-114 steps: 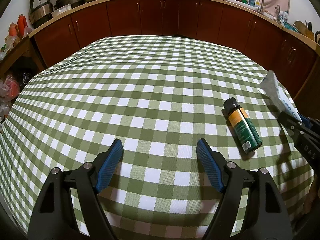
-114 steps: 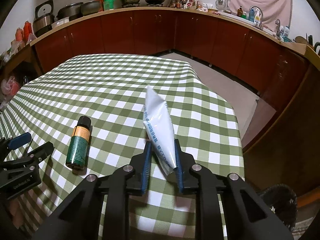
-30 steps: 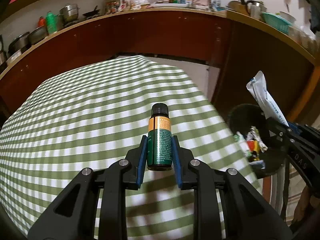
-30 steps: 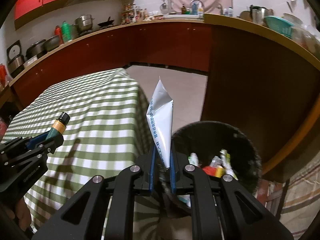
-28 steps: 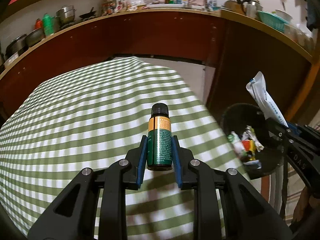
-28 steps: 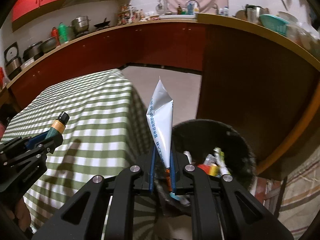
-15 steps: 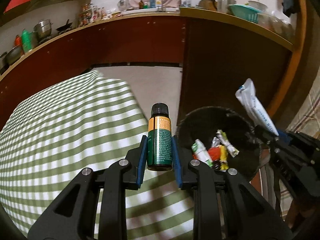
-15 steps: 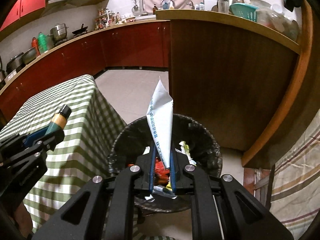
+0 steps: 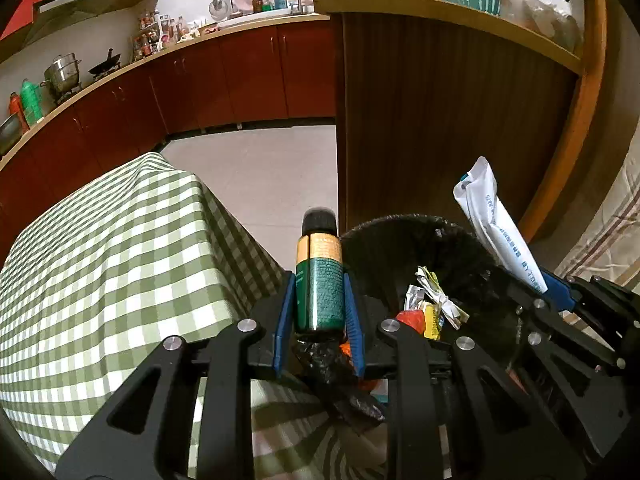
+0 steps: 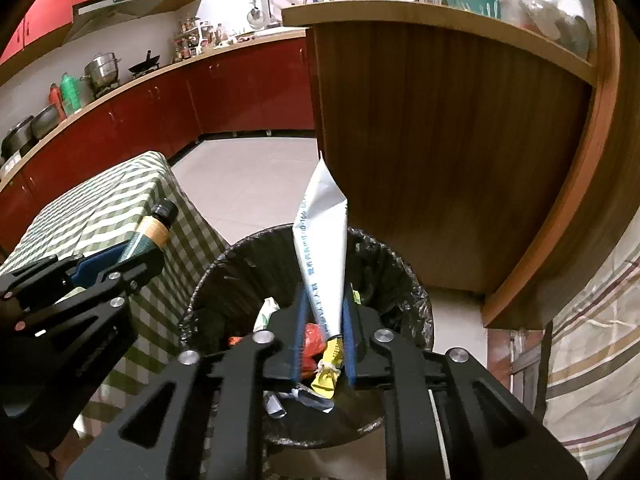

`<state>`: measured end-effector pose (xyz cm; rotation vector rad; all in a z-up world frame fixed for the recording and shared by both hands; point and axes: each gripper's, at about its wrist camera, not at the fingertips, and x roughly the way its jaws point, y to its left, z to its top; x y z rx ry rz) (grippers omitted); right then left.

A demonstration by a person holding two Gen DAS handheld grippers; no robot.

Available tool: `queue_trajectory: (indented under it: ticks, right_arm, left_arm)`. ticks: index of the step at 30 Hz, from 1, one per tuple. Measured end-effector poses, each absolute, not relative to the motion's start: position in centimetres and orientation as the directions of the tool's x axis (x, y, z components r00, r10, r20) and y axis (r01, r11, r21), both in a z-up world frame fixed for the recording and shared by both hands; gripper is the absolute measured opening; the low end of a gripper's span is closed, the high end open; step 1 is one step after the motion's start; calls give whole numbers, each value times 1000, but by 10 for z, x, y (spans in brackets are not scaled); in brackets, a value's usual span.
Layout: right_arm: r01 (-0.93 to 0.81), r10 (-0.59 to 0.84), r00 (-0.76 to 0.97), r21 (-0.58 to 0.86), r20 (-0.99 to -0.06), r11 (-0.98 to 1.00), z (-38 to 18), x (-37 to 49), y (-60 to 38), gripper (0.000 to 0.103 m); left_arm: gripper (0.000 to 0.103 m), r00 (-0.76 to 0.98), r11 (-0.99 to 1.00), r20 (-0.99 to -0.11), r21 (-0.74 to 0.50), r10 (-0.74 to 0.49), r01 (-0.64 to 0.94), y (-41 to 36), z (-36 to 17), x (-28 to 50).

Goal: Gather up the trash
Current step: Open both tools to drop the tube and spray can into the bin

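The right tongs [image 10: 322,332] hang over the bin [image 10: 416,280], which stands on the floor beside the tabletop's corner [image 10: 160,160]. Their jaws have just been opening, and the white tube [image 10: 322,236] is between them, tip up, its lower end directly above the rubbish [image 10: 328,354]. The blue pads now seem barely to touch it. If it slips while tilted like this, I judge it may topple forward rather than drop straight; the bin's far rim is close to its tip, so it could catch there and fall to the floor.

The left tongs [image 9: 319,312] are clamped on the bottle [image 9: 319,280], which stands upright between the pads. Its base sits over the bin's near rim [image 9: 332,364], where the black liner bunches up, not over the opening. Released here, the bottle would likely strike that rim and bounce out, or roll against the tablecloth [image 9: 120,260]. It needs carrying farther in.

The two tongs are near each other above a single bin, so a clash is possible if both press toward the middle together.
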<state>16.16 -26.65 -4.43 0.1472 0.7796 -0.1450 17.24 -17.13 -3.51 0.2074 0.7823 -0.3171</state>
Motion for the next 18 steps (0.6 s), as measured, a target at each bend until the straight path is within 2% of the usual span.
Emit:
queue_trajectory:
  ticks: [2, 4, 13, 18]
  right_arm:
    - [192, -84, 699, 74, -710, 979, -47, 162, -268, 27]
    - [199, -86, 698, 77, -711, 977, -48, 163, -271, 29]
    - [208, -95, 699, 74, -709, 975, -45, 161, -274, 30]
    - [211, -106, 708, 66, -699, 975, -39, 155, -271, 38]
  left_arm:
    - [33, 668, 933, -718, 71, -197, 352, -173, -36, 174]
    - [44, 674, 934, -713, 79, -193, 350, -174, -37, 173]
    - [50, 675, 936, -713, 74, -192, 344, -170, -35, 171]
    - [53, 683, 941, -704, 65, -192, 331, -161, -30, 165]
